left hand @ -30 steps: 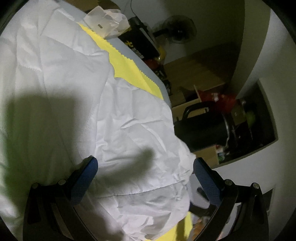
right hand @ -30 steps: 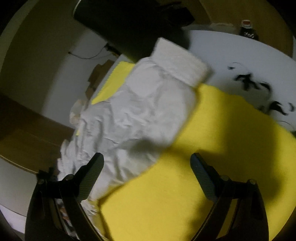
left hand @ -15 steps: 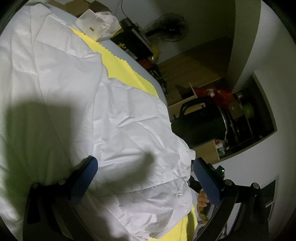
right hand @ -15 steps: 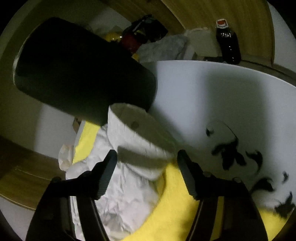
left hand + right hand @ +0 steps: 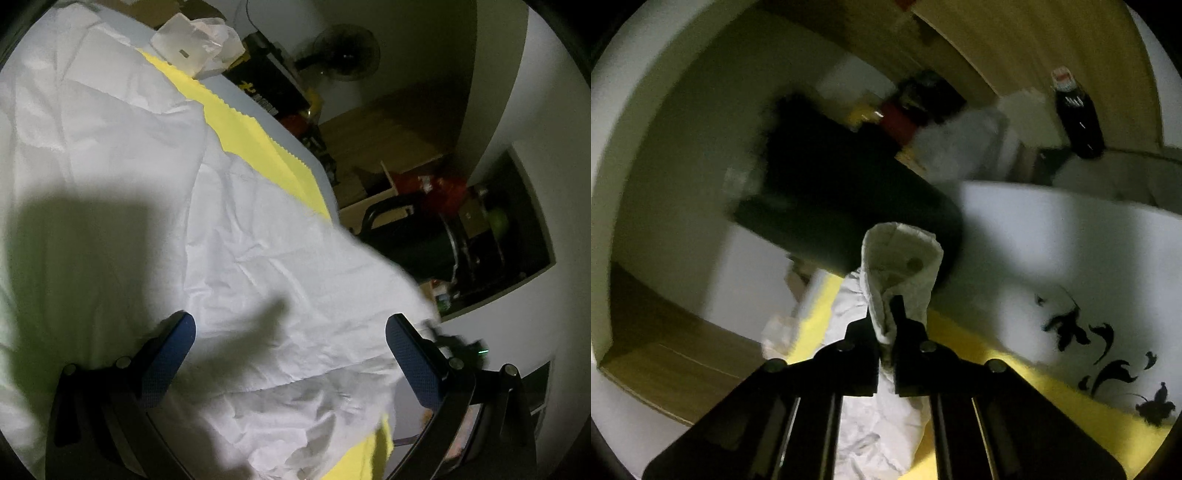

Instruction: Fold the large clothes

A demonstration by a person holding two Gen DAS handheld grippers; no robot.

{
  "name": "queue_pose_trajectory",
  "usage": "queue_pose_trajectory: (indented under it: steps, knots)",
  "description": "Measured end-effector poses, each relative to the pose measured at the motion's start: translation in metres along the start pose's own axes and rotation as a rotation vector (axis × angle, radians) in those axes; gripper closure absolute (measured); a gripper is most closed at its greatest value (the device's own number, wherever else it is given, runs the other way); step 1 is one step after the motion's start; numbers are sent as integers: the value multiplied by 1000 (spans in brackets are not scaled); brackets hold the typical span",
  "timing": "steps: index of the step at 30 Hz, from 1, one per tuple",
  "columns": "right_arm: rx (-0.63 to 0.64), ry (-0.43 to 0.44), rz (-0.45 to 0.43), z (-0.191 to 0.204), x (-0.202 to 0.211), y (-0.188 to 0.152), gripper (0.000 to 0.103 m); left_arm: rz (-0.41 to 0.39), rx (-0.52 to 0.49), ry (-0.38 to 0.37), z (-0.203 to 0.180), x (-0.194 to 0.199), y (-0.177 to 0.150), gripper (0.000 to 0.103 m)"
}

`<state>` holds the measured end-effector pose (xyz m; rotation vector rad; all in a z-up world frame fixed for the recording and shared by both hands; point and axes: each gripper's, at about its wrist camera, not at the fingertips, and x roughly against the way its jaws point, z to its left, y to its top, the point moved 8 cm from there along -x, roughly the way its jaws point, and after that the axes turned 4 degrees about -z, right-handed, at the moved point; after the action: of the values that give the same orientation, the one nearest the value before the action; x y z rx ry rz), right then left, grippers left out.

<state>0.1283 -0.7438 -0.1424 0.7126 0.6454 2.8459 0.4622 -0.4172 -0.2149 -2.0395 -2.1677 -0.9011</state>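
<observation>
A: What is nearest in the right wrist view?

B: The right gripper (image 5: 891,325), at six o'clock, jaws pressed together and pinching the buttoned cuff (image 5: 905,254) of a white garment (image 5: 875,417). The cuff stands up above the fingertips; the sleeve hangs down between the black arms onto a yellow cloth (image 5: 1015,398).

A: And further off?

B: At three o'clock, a white table (image 5: 1034,236) with black brush-style marks (not readable as words). At one o'clock, a dark bottle (image 5: 1078,118) with a red and white cap label, too blurred to read. A black chair back (image 5: 831,206) sits at eleven o'clock.

A: The left wrist view?

B: The left gripper (image 5: 290,339), at six o'clock, has its blue-padded jaws spread wide, with the white garment (image 5: 166,166) lying flat below them. The yellow cloth (image 5: 258,140) shows at twelve o'clock, then a clear plastic bag (image 5: 195,44), then a black box (image 5: 266,88) with yellow characters (illegible), and a fan (image 5: 347,51).
</observation>
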Motion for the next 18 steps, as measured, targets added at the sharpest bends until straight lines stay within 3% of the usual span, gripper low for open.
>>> queue_pose_trajectory:
  steps: [5,8,10,14,18]
  knots:
    - [151,95,-44,94,35,9,98,-8,26,13,0,4,2,0]
    - [269,143,-52,163,47,7,98,-70,121,-31,-5,45,7,0]
    - [317,173,-47,201,53,-2,98,-93,130,-64,-15,78,8,0]
    - [414,264,-1,290,62,-47,98,-240,30,-3,-27,200,-1,0]
    - [511,353,108,368,64,-148,98,-384,-71,109,-15,323,-25,0]
